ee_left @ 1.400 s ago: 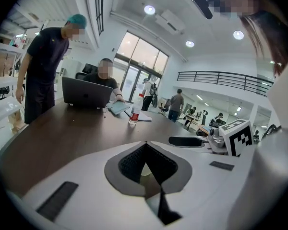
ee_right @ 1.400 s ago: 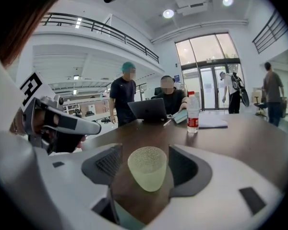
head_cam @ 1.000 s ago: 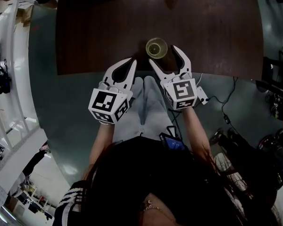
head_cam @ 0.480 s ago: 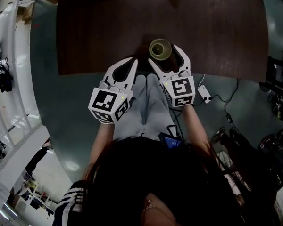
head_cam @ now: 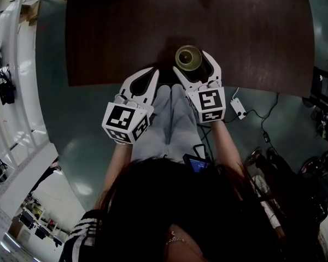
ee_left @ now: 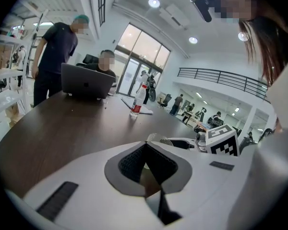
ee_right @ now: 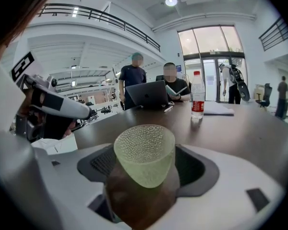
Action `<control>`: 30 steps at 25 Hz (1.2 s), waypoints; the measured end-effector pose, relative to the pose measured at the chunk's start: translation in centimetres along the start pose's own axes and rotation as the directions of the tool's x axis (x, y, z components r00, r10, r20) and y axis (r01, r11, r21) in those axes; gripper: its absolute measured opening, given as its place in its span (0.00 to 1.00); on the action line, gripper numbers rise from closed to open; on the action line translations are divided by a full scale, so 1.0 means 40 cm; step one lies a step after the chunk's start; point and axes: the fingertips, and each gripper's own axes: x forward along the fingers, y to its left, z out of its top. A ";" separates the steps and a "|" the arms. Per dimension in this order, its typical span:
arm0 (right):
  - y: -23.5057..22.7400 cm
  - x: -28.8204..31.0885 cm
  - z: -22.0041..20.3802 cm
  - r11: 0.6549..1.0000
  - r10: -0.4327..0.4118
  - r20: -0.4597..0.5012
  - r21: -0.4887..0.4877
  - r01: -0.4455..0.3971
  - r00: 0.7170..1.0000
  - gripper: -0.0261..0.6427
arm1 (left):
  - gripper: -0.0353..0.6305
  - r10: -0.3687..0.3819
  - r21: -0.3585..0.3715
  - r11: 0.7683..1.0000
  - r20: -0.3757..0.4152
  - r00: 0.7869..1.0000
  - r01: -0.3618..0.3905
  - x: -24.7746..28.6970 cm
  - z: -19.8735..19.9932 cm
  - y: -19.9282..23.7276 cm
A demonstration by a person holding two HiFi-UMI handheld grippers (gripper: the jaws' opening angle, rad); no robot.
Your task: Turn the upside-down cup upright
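Near the front edge of the dark wooden counter (head_cam: 115,31), the cup (head_cam: 188,57) stands mouth up, its round rim facing the head camera. It is a pale green, see-through cup with a pebbled wall, wide at the rim and narrower toward the base (ee_right: 145,155).

The right tool (head_cam: 189,62) reaches over the counter's edge with its jaws spread wide, one on each side of the cup. In the right gripper view the cup fills the middle of the gap, with the dark ribbed pads (ee_right: 100,161) showing on both sides of it. On the right a strip of pad shows past the cup's wall. I cannot tell whether the left pad touches the cup.

The left tool (head_cam: 152,73) lies just to the left, well clear of the cup. Its jaws are drawn together so that the tips meet over the counter's edge. The left gripper view shows the two pads closing to a point (ee_left: 145,145) with nothing between them, only brown counter behind.

Farther back on the counter stands a clear water bottle (ee_right: 197,97) with a red label. Beyond it is an open laptop (ee_right: 146,94) with one person seated behind it and another standing beside it. Below both tools in the head view are the person's knees in light trousers (head_cam: 172,119).
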 end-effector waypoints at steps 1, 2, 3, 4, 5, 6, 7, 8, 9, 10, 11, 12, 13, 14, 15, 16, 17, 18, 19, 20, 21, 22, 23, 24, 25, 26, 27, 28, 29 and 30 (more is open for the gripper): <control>-0.001 0.002 -0.003 1.000 0.001 -0.001 -0.002 -0.001 1.000 0.59 | 0.06 0.002 -0.001 1.000 -0.003 1.000 -0.002 0.000 -0.003 0.002; -0.001 0.004 -0.004 1.000 0.001 -0.002 -0.006 -0.001 1.000 0.59 | 0.06 0.003 -0.003 1.000 -0.005 1.000 -0.003 0.001 -0.005 0.004; -0.001 0.006 -0.005 1.000 0.001 -0.001 -0.010 -0.001 1.000 0.59 | 0.06 0.005 -0.005 1.000 -0.007 1.000 -0.005 0.001 -0.007 0.007; -0.001 0.008 -0.005 1.000 0.001 0.003 -0.014 -0.001 1.000 0.59 | 0.06 0.006 -0.006 1.000 -0.009 1.000 -0.006 0.000 -0.009 0.009; -0.001 0.010 -0.004 1.000 0.002 0.007 -0.016 -0.002 1.000 0.59 | 0.06 0.008 -0.007 1.000 -0.011 1.000 -0.008 0.000 -0.010 0.010; -0.001 0.010 -0.004 1.000 0.003 0.012 -0.018 -0.003 1.000 0.59 | 0.06 0.008 -0.007 1.000 -0.012 1.000 -0.009 0.000 -0.012 0.010; -0.002 0.010 -0.005 1.000 0.005 0.016 -0.019 -0.005 1.000 0.59 | 0.06 0.009 -0.007 1.000 -0.014 1.000 -0.009 0.001 -0.014 0.010; -0.003 0.009 -0.005 1.000 0.007 0.019 -0.021 -0.007 1.000 0.59 | 0.06 0.010 -0.007 1.000 -0.015 1.000 -0.010 0.001 -0.016 0.009; -0.004 0.009 -0.005 1.000 0.010 0.021 -0.023 -0.009 1.000 0.59 | 0.06 0.010 -0.008 1.000 -0.016 1.000 -0.010 0.002 -0.018 0.008; -0.005 0.008 -0.006 1.000 0.012 0.023 -0.026 -0.011 1.000 0.59 | 0.06 0.011 -0.009 1.000 -0.017 1.000 -0.011 0.002 -0.019 0.008; -0.005 0.008 -0.006 1.000 0.013 0.024 -0.029 -0.012 1.000 0.59 | 0.06 0.011 -0.009 1.000 -0.018 1.000 -0.011 0.003 -0.020 0.007; -0.005 0.007 -0.006 0.999 0.014 0.026 -0.032 -0.013 1.000 0.59 | 0.06 0.011 -0.009 1.000 -0.019 1.000 -0.011 0.003 -0.021 0.006; -0.005 0.006 -0.006 0.999 0.014 0.028 -0.035 -0.014 1.000 0.59 | 0.06 0.011 -0.009 1.000 -0.020 1.000 -0.011 0.003 -0.022 0.005; -0.004 0.005 -0.006 0.999 0.015 0.030 -0.038 -0.014 0.999 0.59 | 0.06 0.011 -0.009 1.000 -0.020 1.000 -0.011 0.002 -0.023 0.003; -0.004 0.004 -0.006 0.999 0.014 0.031 -0.040 -0.013 0.999 0.59 | 0.06 0.011 -0.009 1.000 -0.020 1.000 -0.011 0.001 -0.023 0.003; -0.003 0.003 -0.005 0.999 0.013 0.032 -0.042 -0.012 0.999 0.59 | 0.06 0.011 -0.009 1.000 -0.020 1.000 -0.011 0.000 -0.022 0.003; -0.003 0.003 -0.004 0.999 0.012 0.032 -0.043 -0.010 0.999 0.59 | 0.06 0.011 -0.009 1.000 -0.020 1.000 -0.012 -0.002 -0.020 0.004; -0.003 0.002 -0.002 0.999 0.010 0.033 -0.044 -0.008 0.999 0.59 | 0.06 0.012 -0.009 1.000 -0.019 1.000 -0.012 -0.003 -0.019 0.005; -0.003 0.001 0.000 0.999 0.008 0.035 -0.043 -0.006 0.999 0.59 | 0.06 0.012 -0.010 1.000 -0.018 1.000 -0.012 -0.005 -0.018 0.006; -0.003 -0.001 0.003 0.999 0.007 0.038 -0.041 -0.005 0.999 0.59 | 0.06 0.012 -0.010 1.000 -0.017 1.000 -0.012 -0.006 -0.017 0.006; -0.004 -0.004 0.005 0.999 0.006 0.042 -0.038 -0.004 0.999 0.59 | 0.06 0.012 -0.010 1.000 -0.017 1.000 -0.012 -0.008 -0.016 0.004; -0.004 -0.007 0.008 0.999 0.004 0.046 -0.034 -0.003 0.999 0.59 | 0.06 0.011 -0.009 1.000 -0.017 1.000 -0.011 -0.010 -0.016 0.003; -0.005 -0.010 0.012 1.000 0.003 0.050 -0.031 -0.002 0.999 0.59 | 0.06 0.009 -0.008 1.000 -0.017 1.000 -0.009 -0.012 -0.016 0.001; -0.004 -0.012 0.016 1.000 0.002 0.054 -0.029 0.000 0.999 0.59 | 0.06 0.007 -0.007 1.000 -0.016 1.000 -0.007 -0.013 -0.015 0.000; -0.004 -0.014 0.021 1.000 0.001 0.056 -0.029 0.001 0.998 0.59 | 0.06 0.004 -0.006 1.000 -0.015 1.000 -0.004 -0.015 -0.013 -0.001; -0.003 -0.017 0.026 1.000 0.000 0.058 -0.030 0.002 0.998 0.59 | 0.06 0.002 -0.004 1.000 -0.014 1.000 -0.002 -0.016 -0.011 -0.001; -0.004 -0.020 0.030 1.000 -0.001 0.060 -0.030 0.003 0.998 0.59 | 0.06 0.000 -0.003 1.000 -0.011 1.000 0.000 -0.017 -0.008 -0.003; -0.004 -0.024 0.035 1.000 -0.002 0.062 -0.030 0.004 0.998 0.59 | 0.06 -0.002 -0.002 1.000 -0.008 1.000 0.002 -0.018 -0.005 -0.004; -0.004 -0.028 0.041 1.000 -0.003 0.065 -0.029 0.005 0.998 0.59 | 0.06 -0.004 -0.001 1.000 -0.003 1.000 0.004 -0.019 -0.001 -0.006; -0.004 -0.032 0.047 1.000 -0.004 0.067 -0.027 0.006 0.998 0.59 | 0.06 -0.005 0.001 1.000 0.001 1.000 0.005 -0.020 0.002 -0.008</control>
